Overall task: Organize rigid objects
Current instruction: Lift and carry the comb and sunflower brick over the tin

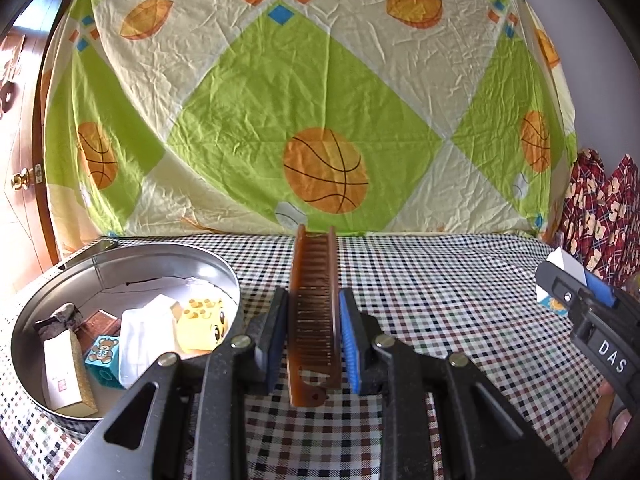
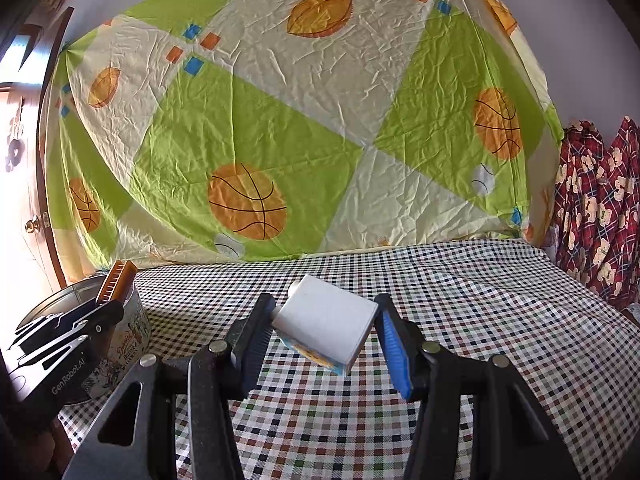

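My left gripper (image 1: 314, 332) is shut on a brown folding comb (image 1: 314, 312), held above the checkered tablecloth just right of a round metal tin (image 1: 168, 254). The tin holds several small things: a yellow toy block (image 1: 204, 324), a teal bear cube (image 1: 103, 354), a white box (image 1: 146, 334) and a gold-edged box (image 1: 66, 376). My right gripper (image 2: 326, 334) is shut on a small white box (image 2: 326, 320) with a blue and orange printed side, held tilted above the table. The right gripper also shows in the left wrist view (image 1: 576, 284), far right.
A basketball-print sheet (image 1: 320, 100) hangs behind the table. Red patterned cloth (image 2: 596, 208) hangs at the right. A wooden door with a brass knob (image 1: 22, 180) stands at the left. The tin (image 2: 132, 332) and left gripper (image 2: 68, 340) show at left in the right wrist view.
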{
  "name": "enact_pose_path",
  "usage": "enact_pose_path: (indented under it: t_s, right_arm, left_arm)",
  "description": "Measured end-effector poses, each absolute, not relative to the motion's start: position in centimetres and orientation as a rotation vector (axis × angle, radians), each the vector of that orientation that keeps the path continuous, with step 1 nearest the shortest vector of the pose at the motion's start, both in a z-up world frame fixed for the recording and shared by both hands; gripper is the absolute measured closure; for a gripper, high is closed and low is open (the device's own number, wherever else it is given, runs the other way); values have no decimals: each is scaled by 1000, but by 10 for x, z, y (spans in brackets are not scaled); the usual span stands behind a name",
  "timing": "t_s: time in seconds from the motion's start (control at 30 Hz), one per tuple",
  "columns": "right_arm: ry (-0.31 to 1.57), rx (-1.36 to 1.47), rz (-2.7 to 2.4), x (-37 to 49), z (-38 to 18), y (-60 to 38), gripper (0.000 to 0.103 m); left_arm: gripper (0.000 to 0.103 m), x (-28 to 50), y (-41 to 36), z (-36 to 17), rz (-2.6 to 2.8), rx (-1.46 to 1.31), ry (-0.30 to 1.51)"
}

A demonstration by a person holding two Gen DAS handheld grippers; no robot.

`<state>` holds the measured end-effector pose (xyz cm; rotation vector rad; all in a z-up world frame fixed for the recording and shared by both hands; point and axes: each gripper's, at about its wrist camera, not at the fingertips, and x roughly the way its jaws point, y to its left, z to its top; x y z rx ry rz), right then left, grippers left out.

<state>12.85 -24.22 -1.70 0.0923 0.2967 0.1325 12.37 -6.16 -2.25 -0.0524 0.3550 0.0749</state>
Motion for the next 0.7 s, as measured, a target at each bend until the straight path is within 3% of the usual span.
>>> enact_pose_path:
  t_s: [0.7]
  right_arm:
    - [281,39,214,125,-15,-197,50]
  left_arm:
    - [79,110,-35,-23,101,-78,347]
